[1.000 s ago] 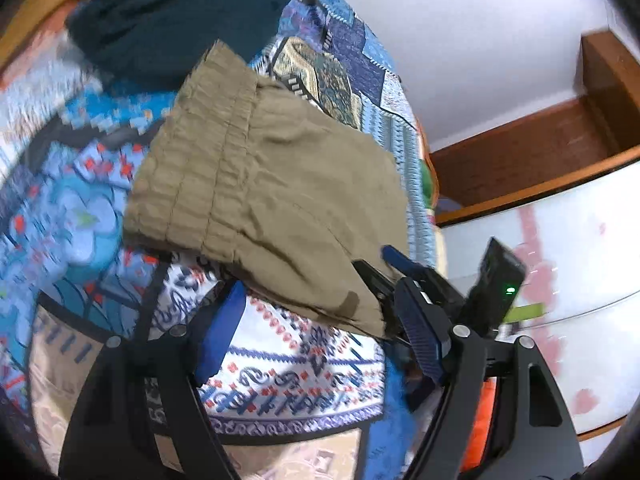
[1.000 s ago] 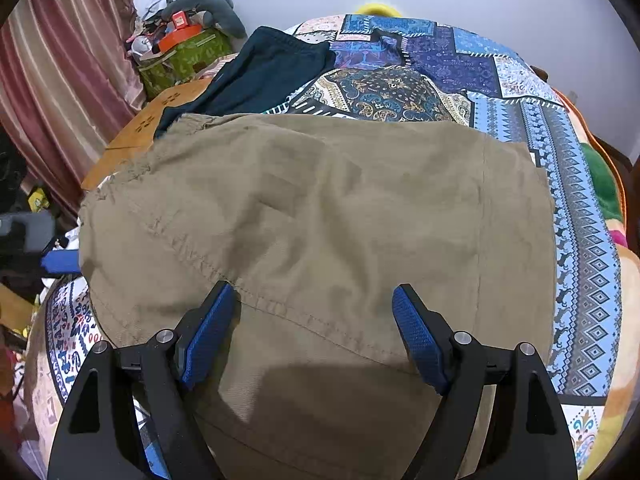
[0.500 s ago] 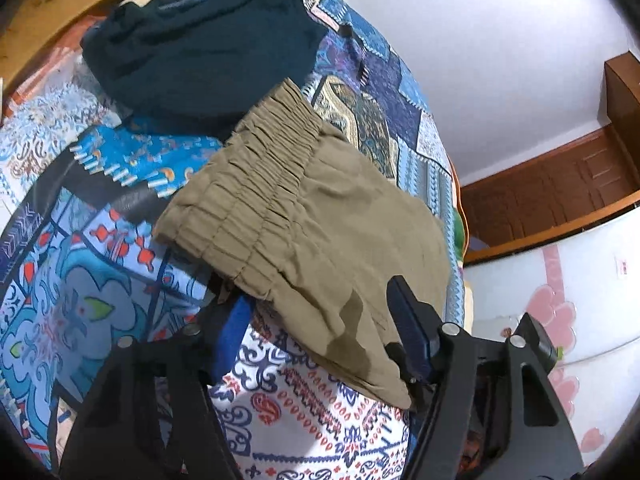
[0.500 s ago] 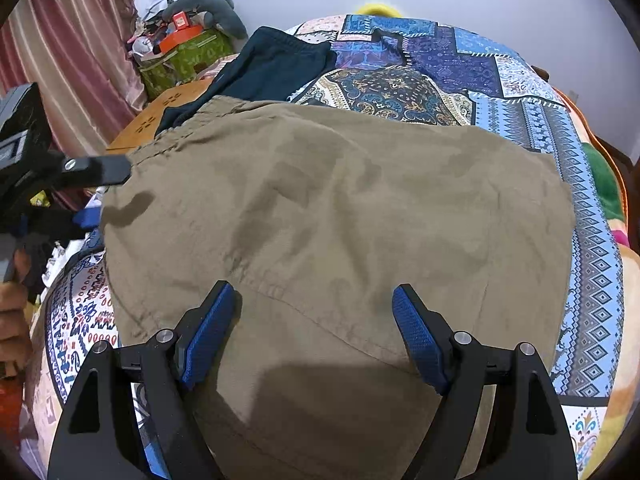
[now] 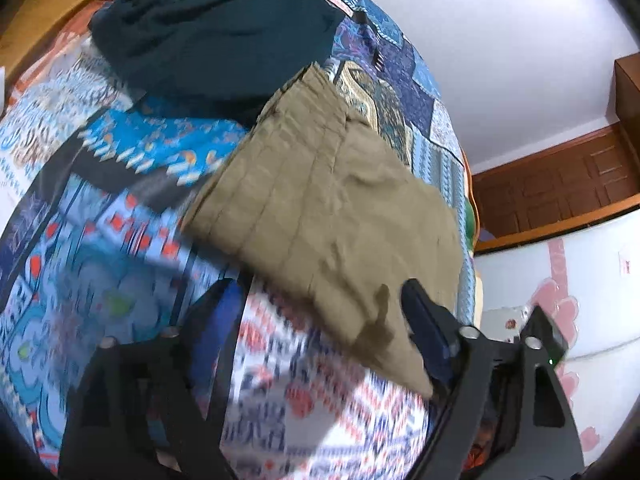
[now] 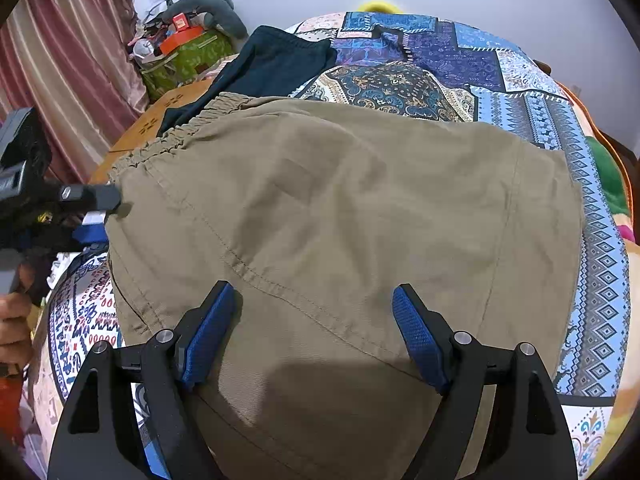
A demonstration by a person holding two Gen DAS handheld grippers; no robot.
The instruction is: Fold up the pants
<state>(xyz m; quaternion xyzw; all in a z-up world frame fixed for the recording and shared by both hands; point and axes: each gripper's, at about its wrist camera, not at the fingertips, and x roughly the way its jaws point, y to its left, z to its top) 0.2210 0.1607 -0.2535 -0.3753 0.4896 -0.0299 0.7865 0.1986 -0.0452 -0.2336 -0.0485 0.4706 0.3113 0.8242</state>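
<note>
Khaki pants (image 6: 340, 216) lie folded flat on a patterned bedspread (image 6: 520, 92), elastic waistband at the left. In the left wrist view the pants (image 5: 332, 220) fill the middle. My left gripper (image 5: 320, 320) is open, its jaws wide apart at the pants' near edge; its blue fingertip (image 6: 94, 234) shows at the waistband side in the right wrist view. My right gripper (image 6: 312, 332) is open and hovers just over the near part of the pants, holding nothing.
A dark navy garment (image 6: 276, 68) lies beyond the waistband, also seen in the left wrist view (image 5: 216, 28). A green bag with clutter (image 6: 184, 52) and a pink curtain (image 6: 60, 72) stand at the left. A wooden door (image 5: 560, 184) and wall lie past the bed's right edge.
The left gripper has swung round and up at the waistband side, moving fast enough to blur. The pants' waistband edge has shifted slightly. The right gripper has stayed still.
</note>
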